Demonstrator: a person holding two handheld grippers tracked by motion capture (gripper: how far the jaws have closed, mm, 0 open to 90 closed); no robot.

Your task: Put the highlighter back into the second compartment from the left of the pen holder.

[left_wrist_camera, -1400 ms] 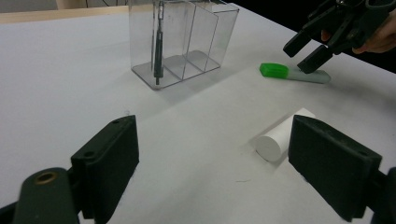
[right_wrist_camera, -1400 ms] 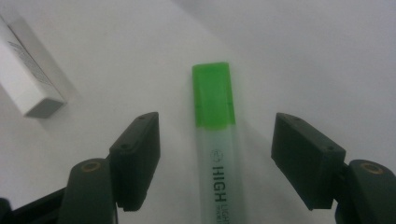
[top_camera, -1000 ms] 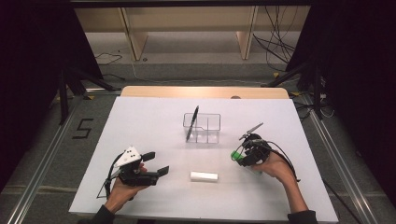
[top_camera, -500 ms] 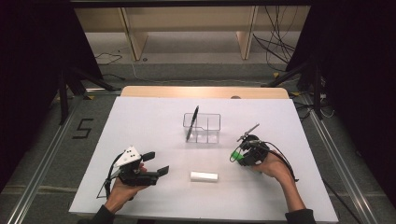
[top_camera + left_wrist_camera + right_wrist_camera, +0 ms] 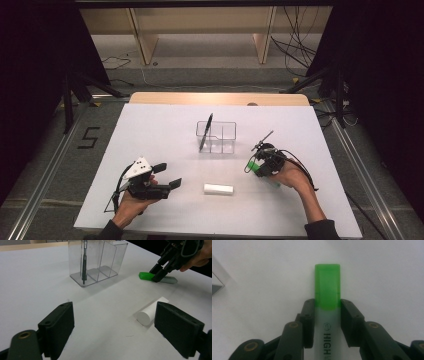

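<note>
A highlighter (image 5: 327, 287) with a green cap lies flat on the white table, right of centre (image 5: 251, 165). My right gripper (image 5: 327, 305) is shut on it, one jaw pressed to each side of the barrel just behind the cap. The left gripper view shows that gripper (image 5: 157, 274) tilted down onto the highlighter (image 5: 146, 276). My left gripper (image 5: 167, 176) rests at the front left, open and holding nothing. A white cylinder (image 5: 218, 189) lies on its side between the two hands, just ahead of the left gripper's right jaw (image 5: 149, 313).
A clear plastic organizer (image 5: 224, 134) with several compartments stands at the table's middle. A black pen (image 5: 205, 131) leans upright in its left compartment (image 5: 84, 262). The table's white top (image 5: 150, 130) spreads around it.
My right gripper has shifted a little to the left and down onto the highlighter. The left gripper has stayed put.
</note>
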